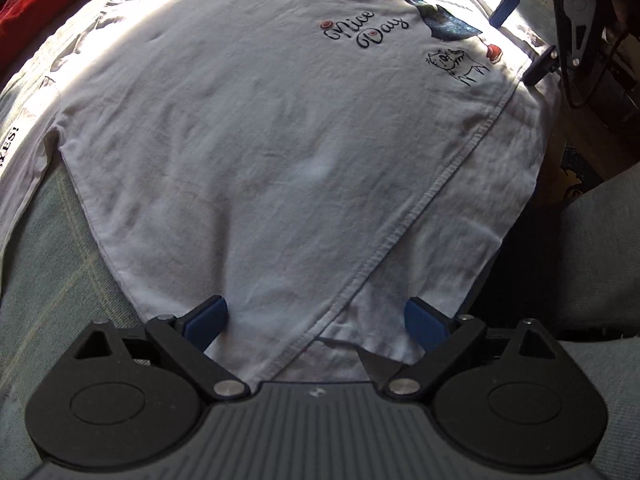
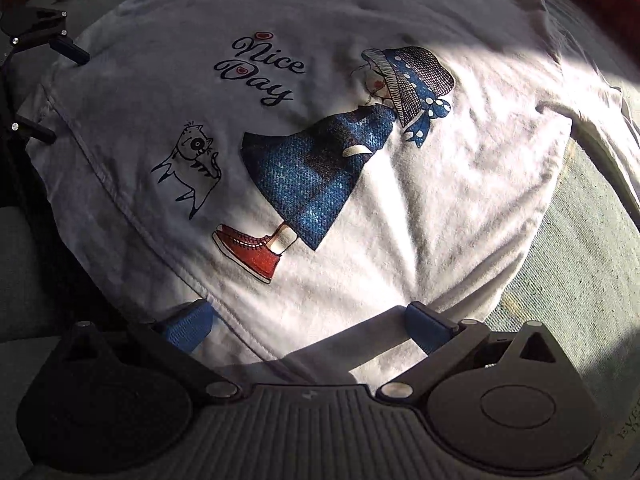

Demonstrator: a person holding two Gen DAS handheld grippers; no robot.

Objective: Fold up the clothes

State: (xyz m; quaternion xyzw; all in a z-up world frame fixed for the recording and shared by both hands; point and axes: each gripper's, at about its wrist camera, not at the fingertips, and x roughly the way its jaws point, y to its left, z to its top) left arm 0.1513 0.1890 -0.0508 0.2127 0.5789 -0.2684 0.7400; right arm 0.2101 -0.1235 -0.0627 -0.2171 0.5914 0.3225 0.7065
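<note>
A white T-shirt (image 1: 248,128) printed with "Nice Day", a girl in a blue dress and a cat lies face up and spread flat; the right wrist view shows its print (image 2: 320,168) in sunlight. My left gripper (image 1: 316,320) is open at one hem corner, with the stitched hem (image 1: 436,188) running between its blue fingers. My right gripper (image 2: 308,324) is open too, its blue fingers astride the hem further along. Each gripper shows in the other's view: the right gripper (image 1: 520,38) at the far hem edge, the left gripper (image 2: 60,92) at the upper left.
The shirt rests on a teal checked cover (image 1: 60,260) (image 2: 580,260). Another white garment marked "YES!" (image 1: 10,140) lies at the left, with red fabric (image 1: 24,4) behind it. A grey cloth-covered shape (image 1: 592,260) and a dark gap border the right side.
</note>
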